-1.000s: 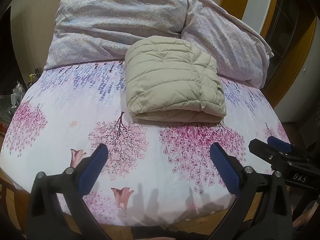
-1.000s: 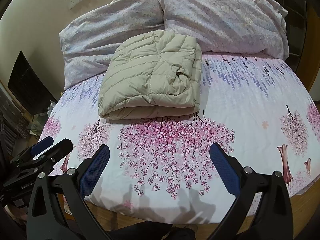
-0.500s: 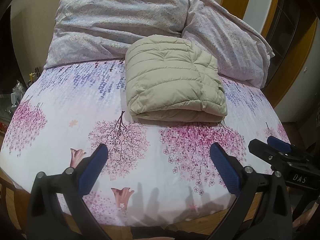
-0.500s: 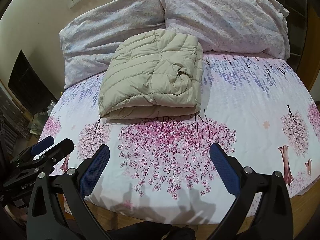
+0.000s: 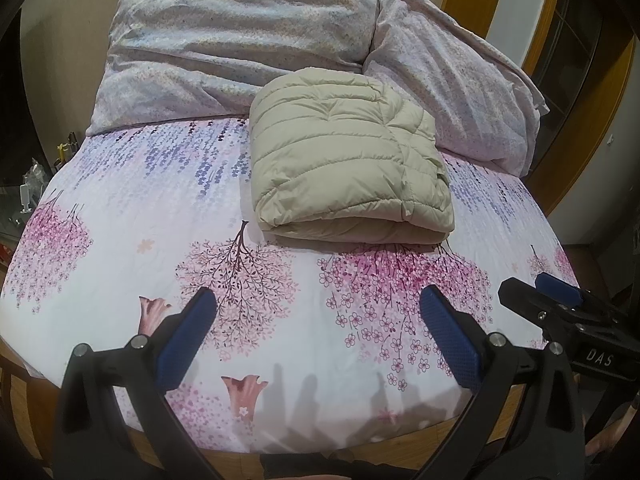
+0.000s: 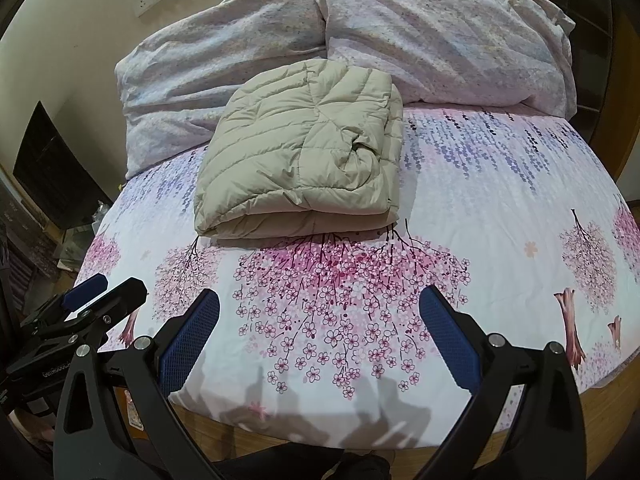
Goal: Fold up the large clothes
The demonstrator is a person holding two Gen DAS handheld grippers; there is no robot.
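Left gripper (image 5: 316, 334) jaws apart, empty, near bed edge. Beige quilted puffer jacket (image 5: 344, 164) folded on floral bedsheet (image 5: 120, 240) beside pillows; unchanged over the last second. Right gripper (image 6: 318, 334) apart, empty. Folding looks finished.

jacket (image 5: 344, 160): inner layers hidden by fold | quilt (image 6: 440, 28): top cut off by frame | clutter (image 5: 28, 184) left of tool: too small to tell
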